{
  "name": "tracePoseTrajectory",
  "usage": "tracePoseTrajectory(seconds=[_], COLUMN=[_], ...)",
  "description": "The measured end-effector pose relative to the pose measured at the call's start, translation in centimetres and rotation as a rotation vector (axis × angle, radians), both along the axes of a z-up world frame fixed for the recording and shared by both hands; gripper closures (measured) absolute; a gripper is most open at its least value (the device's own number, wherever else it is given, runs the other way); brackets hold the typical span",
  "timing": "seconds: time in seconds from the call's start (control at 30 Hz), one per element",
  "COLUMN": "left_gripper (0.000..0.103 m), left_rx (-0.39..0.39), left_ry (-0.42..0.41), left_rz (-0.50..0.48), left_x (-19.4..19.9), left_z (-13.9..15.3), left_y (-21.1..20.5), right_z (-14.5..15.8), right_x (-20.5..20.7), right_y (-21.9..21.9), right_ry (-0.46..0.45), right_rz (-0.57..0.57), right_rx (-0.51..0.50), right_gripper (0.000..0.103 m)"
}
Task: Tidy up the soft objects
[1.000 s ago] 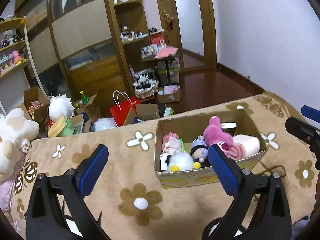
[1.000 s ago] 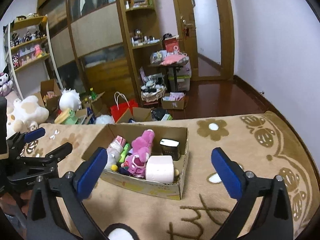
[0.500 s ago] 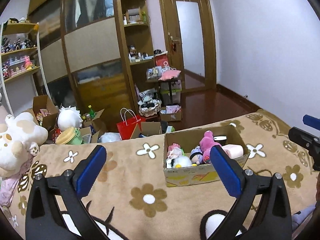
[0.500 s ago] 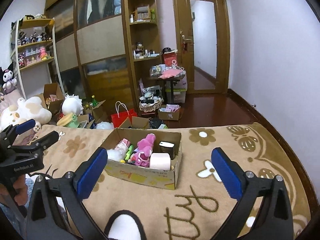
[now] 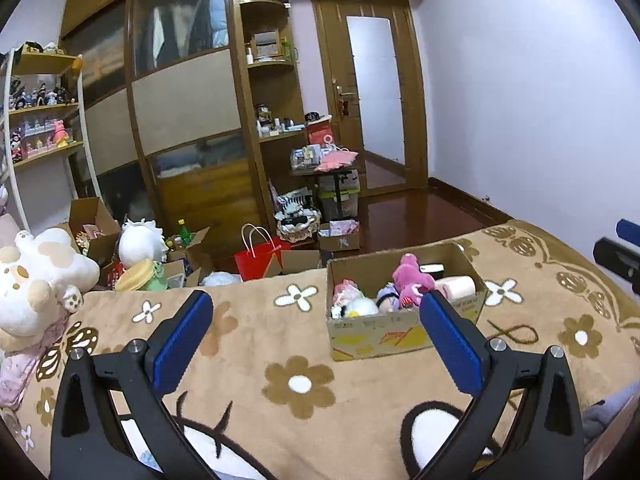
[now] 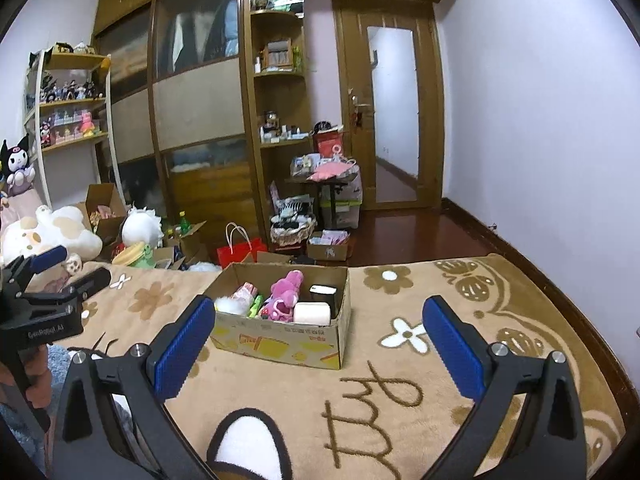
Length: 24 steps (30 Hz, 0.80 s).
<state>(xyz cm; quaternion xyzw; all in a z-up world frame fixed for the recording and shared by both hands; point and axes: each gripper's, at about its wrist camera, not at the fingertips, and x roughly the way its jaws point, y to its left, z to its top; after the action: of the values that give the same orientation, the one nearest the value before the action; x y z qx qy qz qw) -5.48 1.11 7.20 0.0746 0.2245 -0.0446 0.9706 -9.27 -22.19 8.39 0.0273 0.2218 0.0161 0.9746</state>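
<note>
Looking at both wrist views, the left gripper and the right gripper are spread wide with nothing between the blue pads, hanging above the brown flower-print blanket on the near side of the cardboard box. The box sits a bit further out on the blanket, and it already holds the soft stuff: a pink plush, a white fluffy toy, a pale pink roll and some smaller bits I can't make out. So my guess is the sorting is done or close to it, and this is the pulled-back, hands-off stage. A big cream plush lies off at the far left edge of the blanket, well apart from the box. If that one counts, the next move would be swinging the left gripper over to it and closing on a squishy part. It looks too bulky for that box though, so it might just stay put.
</note>
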Motion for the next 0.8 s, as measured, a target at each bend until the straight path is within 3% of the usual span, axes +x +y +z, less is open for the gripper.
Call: tracePoseTrajectory(seconds=[0.8], left_gripper=[0.001], left_rx=[0.039], left_ry=[0.061], left_rz=[-0.012], left_x=[1.5], left_z=[-2.5], left_y=[-0.5], right_z=[-2.7], right_x=[1.0], right_y=[-0.6], right_ry=[0.052], right_rz=[-0.015], right_rx=[-0.009], right_gripper=[0.0])
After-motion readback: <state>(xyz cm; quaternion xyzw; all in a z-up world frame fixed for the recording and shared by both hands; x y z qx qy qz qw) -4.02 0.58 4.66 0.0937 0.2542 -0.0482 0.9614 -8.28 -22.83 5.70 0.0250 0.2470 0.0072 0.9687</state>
